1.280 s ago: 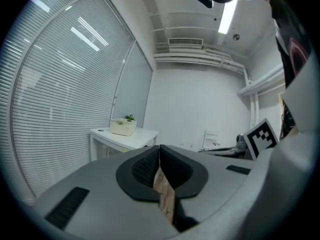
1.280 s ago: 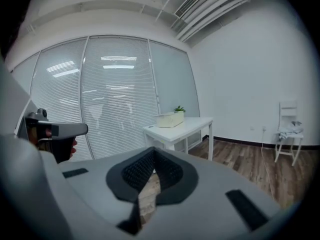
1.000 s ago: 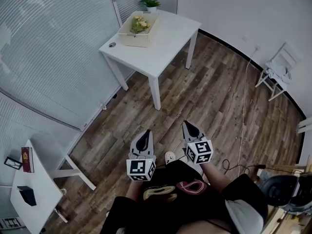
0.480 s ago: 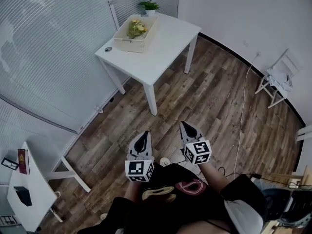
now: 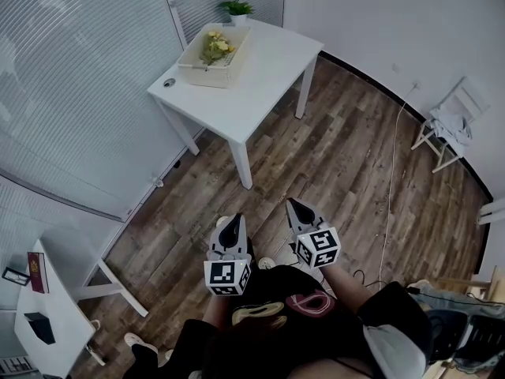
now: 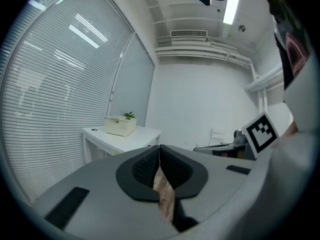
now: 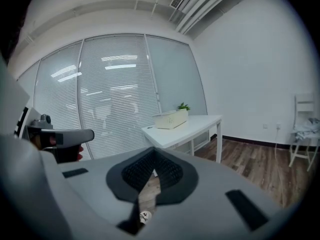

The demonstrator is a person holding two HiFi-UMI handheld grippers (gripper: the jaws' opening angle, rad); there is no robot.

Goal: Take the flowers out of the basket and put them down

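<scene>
Yellow flowers (image 5: 216,44) lie in a cream basket (image 5: 207,60) on the far left part of a white table (image 5: 256,77). The basket (image 6: 120,125) also shows far ahead in the left gripper view, and the same basket (image 7: 170,119) in the right gripper view. My left gripper (image 5: 232,231) and right gripper (image 5: 301,212) hang close to the person's body, well short of the table, over the wooden floor. Both grippers are shut with nothing between the jaws. The left gripper's (image 6: 159,153) pads meet at the tips, as do the right gripper's (image 7: 153,158) pads.
A small potted plant (image 5: 237,9) stands at the table's far corner. A small round dish (image 5: 167,83) lies near the table's left edge. A white folding chair (image 5: 447,130) stands at the right wall, with a cable (image 5: 390,188) across the floor. Another white table (image 5: 47,306) is at lower left.
The person has stepped forward: the table and basket have shifted down and left in the head view. Both grippers stay shut and held at the same place by the body.
</scene>
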